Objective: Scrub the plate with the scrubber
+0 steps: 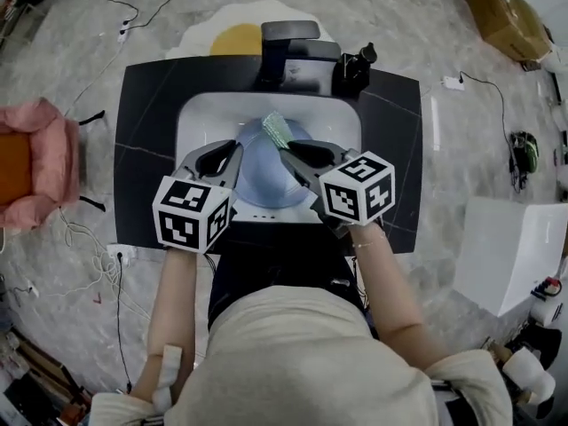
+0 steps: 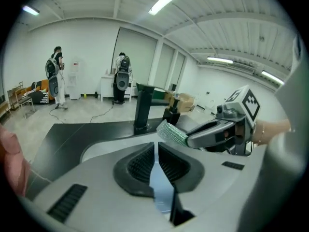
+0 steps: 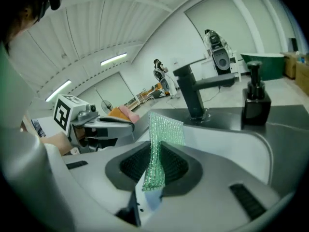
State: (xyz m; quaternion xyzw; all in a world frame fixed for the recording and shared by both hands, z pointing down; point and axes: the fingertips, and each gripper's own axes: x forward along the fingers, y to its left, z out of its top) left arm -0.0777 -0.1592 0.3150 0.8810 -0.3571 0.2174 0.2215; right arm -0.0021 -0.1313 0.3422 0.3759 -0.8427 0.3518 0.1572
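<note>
Head view: I have both hand-held grippers over the white sink basin (image 1: 197, 114), which is set in a black worktop (image 1: 146, 105). The left hand-held gripper (image 1: 229, 153) comes in from the left, and the right hand-held gripper (image 1: 289, 154) comes in from the right. The light blue plate (image 1: 263, 181) sits between them, above the basin. The green mesh scrubber (image 1: 277, 130) shows at the plate's far edge, overlapping the rim from this angle. I can't tell whether it actually touches the plate.

Left gripper view: the jaws are pinched on the plate's thin rim, and the blue edge runs straight down the gap between the ribbed pads. The right hand-held gripper is just beyond, with the scrubber sticking out past its tips.

Right gripper view: the jaws are clamped on the scrubber. The mesh stands up from between the pads and folds over at the top.

A black faucet (image 1: 288, 38) is at the back of the basin, and a black soap dispenser (image 1: 355, 65) stands just right of it on the worktop. A pink chair (image 1: 35, 162) is on the floor, well to the left. Cardboard boxes (image 1: 506, 16) are at the top right.
</note>
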